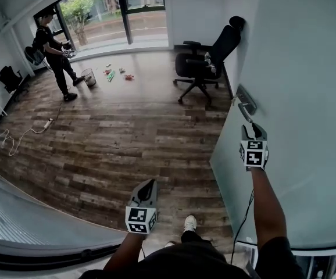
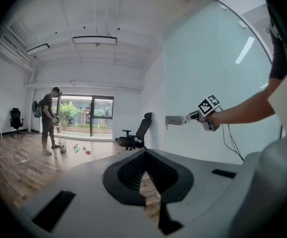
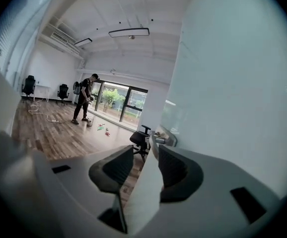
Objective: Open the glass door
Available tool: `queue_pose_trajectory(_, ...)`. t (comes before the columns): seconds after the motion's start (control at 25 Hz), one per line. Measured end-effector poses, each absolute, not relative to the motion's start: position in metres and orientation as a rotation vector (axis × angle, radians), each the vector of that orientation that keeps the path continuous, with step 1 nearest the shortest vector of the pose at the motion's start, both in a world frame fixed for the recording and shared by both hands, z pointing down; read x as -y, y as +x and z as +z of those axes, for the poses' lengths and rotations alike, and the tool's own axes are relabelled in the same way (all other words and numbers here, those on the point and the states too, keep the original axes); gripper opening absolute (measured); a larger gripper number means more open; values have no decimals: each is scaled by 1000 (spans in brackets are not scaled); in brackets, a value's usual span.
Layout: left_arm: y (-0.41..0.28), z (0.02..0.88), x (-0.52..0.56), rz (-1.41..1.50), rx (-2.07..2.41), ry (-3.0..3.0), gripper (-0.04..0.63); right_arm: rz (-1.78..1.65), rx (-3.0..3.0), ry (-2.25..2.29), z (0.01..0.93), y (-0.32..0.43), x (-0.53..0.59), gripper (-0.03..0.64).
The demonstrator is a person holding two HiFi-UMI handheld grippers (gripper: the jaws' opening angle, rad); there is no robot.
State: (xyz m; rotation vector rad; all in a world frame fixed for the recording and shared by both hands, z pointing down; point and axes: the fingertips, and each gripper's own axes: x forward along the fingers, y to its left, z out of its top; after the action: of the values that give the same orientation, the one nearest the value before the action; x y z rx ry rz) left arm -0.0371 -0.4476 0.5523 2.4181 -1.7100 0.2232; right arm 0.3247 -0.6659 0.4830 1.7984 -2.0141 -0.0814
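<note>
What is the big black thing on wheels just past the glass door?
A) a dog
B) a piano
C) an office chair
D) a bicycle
C: a black office chair with armrests and a wheeled base stands on the wooden floor by the wall, beyond the glass door.

No readable txt.
Only b/w square codes, no letters/nos.: right cube point(image 1: 254, 154) just beside the glass door point(image 1: 307, 68), left cube point(image 1: 141, 220) well apart from it.
</note>
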Motion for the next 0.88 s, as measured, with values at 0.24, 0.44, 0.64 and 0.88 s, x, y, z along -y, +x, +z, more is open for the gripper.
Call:
queue_pose_trajectory(0.24, -44, 542, 373, 179, 1674, 2458, -2, -91, 2101, 1798, 478, 274, 531, 143)
queue_pose_trajectory(0.44, -26, 529, 329, 172, 1602, 2504, -2, -80, 2162, 1831, 476, 238, 440, 28)
queue_pose_trajectory(0.64, -12, 524, 282, 146, 1584, 2537, -2, 42, 2342, 1796, 492, 191, 352, 15)
queue_pose_trajectory(0.88, 12, 520, 212, 162, 1594, 2560, -2, 5, 2385, 1757, 484, 168, 235, 15)
